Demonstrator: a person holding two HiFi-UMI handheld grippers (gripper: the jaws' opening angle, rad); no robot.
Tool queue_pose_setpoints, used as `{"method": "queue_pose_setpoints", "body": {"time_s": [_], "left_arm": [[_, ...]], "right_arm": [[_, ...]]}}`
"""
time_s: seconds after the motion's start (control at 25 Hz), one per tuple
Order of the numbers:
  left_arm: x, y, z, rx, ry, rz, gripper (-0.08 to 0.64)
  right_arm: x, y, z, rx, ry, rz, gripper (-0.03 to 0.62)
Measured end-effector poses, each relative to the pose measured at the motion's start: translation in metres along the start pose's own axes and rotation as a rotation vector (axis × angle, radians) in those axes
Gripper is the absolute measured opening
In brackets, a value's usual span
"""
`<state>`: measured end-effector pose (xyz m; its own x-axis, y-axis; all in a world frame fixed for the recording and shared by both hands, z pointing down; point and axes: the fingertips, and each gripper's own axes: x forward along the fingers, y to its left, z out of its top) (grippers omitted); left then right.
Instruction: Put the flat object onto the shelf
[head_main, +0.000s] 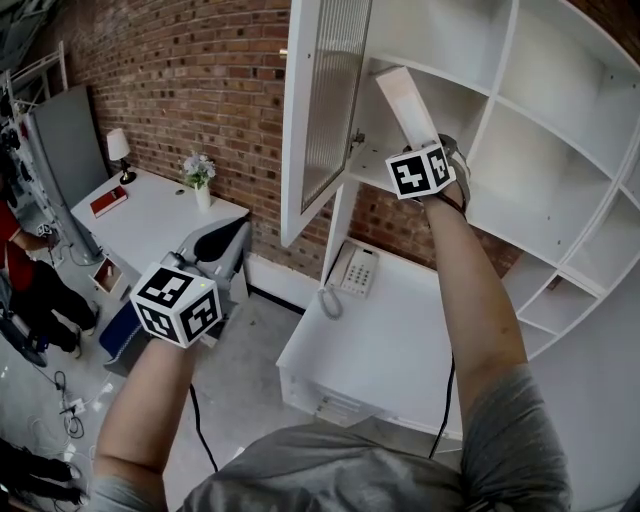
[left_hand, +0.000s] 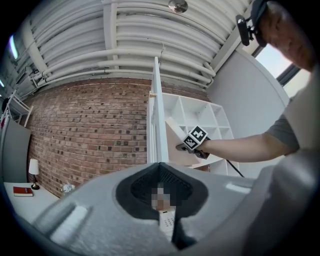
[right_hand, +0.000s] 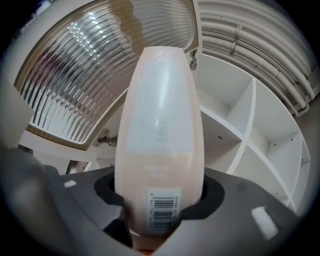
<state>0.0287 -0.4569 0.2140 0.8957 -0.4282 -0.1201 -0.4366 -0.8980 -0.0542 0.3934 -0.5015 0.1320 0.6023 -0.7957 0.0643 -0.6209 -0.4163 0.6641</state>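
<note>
The flat object (head_main: 403, 98) is a pale, slim box with a barcode (right_hand: 161, 135). My right gripper (head_main: 414, 142) is shut on its lower end and holds it upright. It is raised in front of the upper left compartment of the white shelf unit (head_main: 450, 55), just right of the open ribbed-glass door (head_main: 330, 100). In the right gripper view the box fills the middle between the jaws (right_hand: 160, 202), with the door (right_hand: 95, 65) to its left. My left gripper (head_main: 222, 242) hangs low at the left, its jaws together and nothing in them (left_hand: 167, 220).
Below the shelf unit stands a low white cabinet (head_main: 400, 350) with a telephone (head_main: 358, 270) on it. A white table (head_main: 150, 215) by the brick wall carries a lamp (head_main: 118, 150), flowers (head_main: 198, 175) and a red book (head_main: 107, 201). A person stands at the far left.
</note>
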Motion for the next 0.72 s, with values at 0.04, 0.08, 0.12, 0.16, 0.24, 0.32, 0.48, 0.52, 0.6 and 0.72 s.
{"method": "queue_pose_setpoints", "body": {"time_s": [0.04, 0.08, 0.12, 0.16, 0.24, 0.32, 0.48, 0.52, 0.6, 0.72], "left_arm": [[0.002, 0.001, 0.000, -0.001, 0.000, 0.003, -0.002], [0.005, 0.003, 0.000, -0.002, 0.001, 0.006, -0.002], [0.007, 0.004, -0.001, -0.003, 0.002, 0.009, -0.002], [0.010, 0.006, -0.001, -0.003, 0.003, 0.012, -0.002], [0.016, 0.010, -0.001, -0.001, 0.005, 0.020, -0.002], [0.021, 0.015, -0.002, -0.002, 0.008, 0.028, -0.002], [0.029, 0.026, 0.000, -0.003, 0.012, 0.046, -0.002], [0.031, 0.028, 0.001, -0.002, 0.013, 0.050, -0.002], [0.034, 0.031, 0.001, 0.000, 0.012, 0.056, -0.002], [0.037, 0.034, 0.003, 0.003, 0.007, 0.065, -0.002]], "right_arm": [[0.005, 0.000, 0.000, 0.003, 0.001, -0.002, 0.278], [0.011, -0.001, 0.000, 0.006, 0.003, -0.004, 0.279], [0.017, -0.001, 0.000, 0.008, 0.006, -0.006, 0.281], [0.022, -0.001, 0.000, 0.011, 0.008, -0.008, 0.281], [0.033, -0.001, -0.001, 0.014, 0.011, -0.012, 0.282], [0.043, -0.001, -0.002, 0.017, 0.010, -0.015, 0.284], [0.059, -0.001, -0.003, 0.018, 0.008, -0.020, 0.287], [0.063, -0.002, -0.004, 0.019, 0.008, -0.022, 0.288], [0.071, -0.001, -0.005, 0.018, 0.007, -0.024, 0.289], [0.084, -0.001, -0.005, 0.015, 0.010, -0.027, 0.293]]}}
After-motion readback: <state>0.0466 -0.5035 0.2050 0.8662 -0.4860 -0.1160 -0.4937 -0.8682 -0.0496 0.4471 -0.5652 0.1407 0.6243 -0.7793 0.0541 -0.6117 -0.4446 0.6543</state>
